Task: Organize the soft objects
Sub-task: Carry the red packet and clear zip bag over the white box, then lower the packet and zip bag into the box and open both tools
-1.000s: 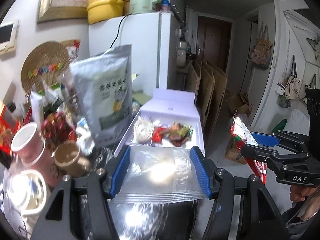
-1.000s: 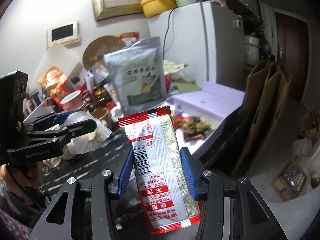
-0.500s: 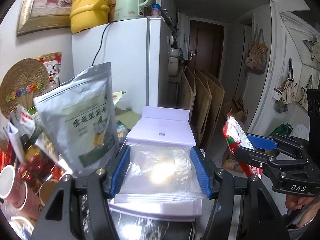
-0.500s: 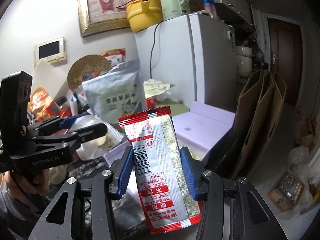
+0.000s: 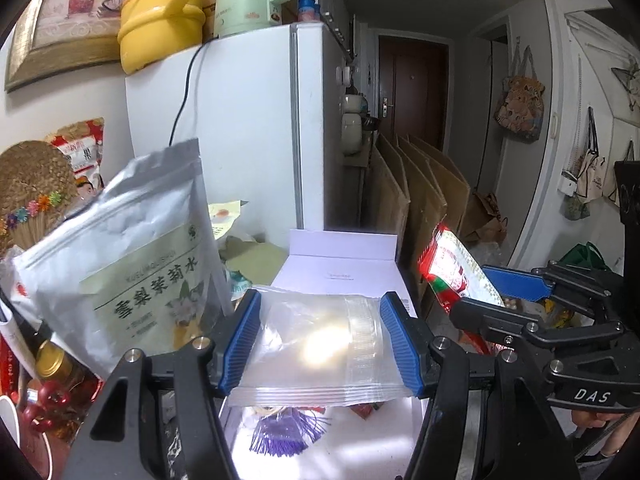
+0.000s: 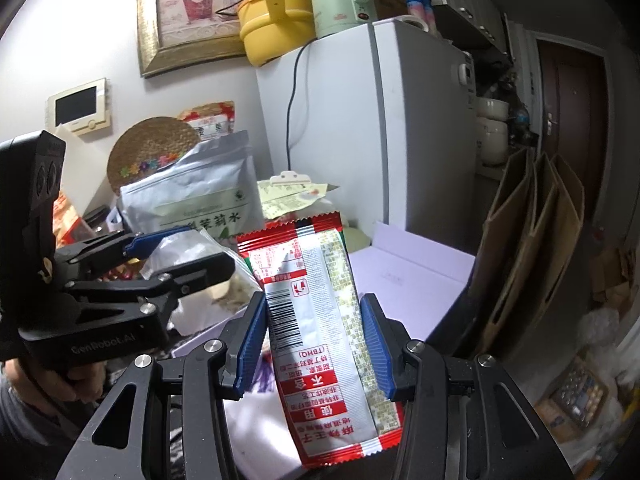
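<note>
Box [image 5: 344, 276], white and open with its lid raised at the far edge, is set at the counter's right edge beside the fridge [image 5: 248, 120]. Over it a clear zip bag [image 5: 316, 344] is clamped flat by the left gripper [image 5: 320, 340], jaws part-closed. A red-and-white snack packet [image 6: 320, 320] is pinched upright by the right gripper [image 6: 314, 344]. What seems a purple tassel [image 5: 284, 432] lies inside. Both items should be lowered over a free spot and released gently, one at a time.
</note>
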The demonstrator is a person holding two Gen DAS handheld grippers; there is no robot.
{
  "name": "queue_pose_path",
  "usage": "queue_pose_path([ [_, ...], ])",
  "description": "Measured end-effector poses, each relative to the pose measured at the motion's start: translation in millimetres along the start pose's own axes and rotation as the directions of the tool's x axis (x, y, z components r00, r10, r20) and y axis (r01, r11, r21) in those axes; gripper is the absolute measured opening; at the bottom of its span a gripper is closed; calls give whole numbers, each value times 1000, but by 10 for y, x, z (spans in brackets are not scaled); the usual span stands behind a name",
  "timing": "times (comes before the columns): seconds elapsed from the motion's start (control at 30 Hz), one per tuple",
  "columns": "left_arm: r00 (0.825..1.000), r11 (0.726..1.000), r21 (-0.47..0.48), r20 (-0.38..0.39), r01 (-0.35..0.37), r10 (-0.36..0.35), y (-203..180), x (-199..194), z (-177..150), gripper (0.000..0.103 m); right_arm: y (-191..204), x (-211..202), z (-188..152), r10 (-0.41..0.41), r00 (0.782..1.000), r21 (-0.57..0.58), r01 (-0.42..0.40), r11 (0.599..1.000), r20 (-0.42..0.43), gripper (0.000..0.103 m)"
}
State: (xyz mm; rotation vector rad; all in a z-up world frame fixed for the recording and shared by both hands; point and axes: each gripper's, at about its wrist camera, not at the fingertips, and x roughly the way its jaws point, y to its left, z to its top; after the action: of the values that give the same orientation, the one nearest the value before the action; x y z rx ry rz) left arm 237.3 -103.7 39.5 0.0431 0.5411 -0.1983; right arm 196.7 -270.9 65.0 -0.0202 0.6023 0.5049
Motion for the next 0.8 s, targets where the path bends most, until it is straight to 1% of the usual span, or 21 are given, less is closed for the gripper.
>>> queue_pose_path([
  [0.13,999,999,-22,-39,27,-28,55,204,8,61,-61,153,38,-3,1000,0,3,1000,-15,46],
  [0.2,999,1000,-12,-52,7,-8,61,310,-11,61,-85,232,44,1,1000,0,-1,1000,-22,46],
  [0.3,997,1000,-12,-78,8,-9,68,430,-64,61,-122,336,30,15,999,10,-15,1000,-44,46],
  [0.43,995,1000,-5,-103,3,-4,60,581,-126,61,-165,476,-26,10,997,16,-8,1000,-77,46],
  [0.53,992,1000,6,-123,0,1,48,691,-179,61,-197,575,-74,27,994,26,-25,999,-106,46],
  [0.8,980,1000,28,-198,-5,10,33,1058,-346,61,-300,842,-231,15,984,50,-6,999,-177,46],
])
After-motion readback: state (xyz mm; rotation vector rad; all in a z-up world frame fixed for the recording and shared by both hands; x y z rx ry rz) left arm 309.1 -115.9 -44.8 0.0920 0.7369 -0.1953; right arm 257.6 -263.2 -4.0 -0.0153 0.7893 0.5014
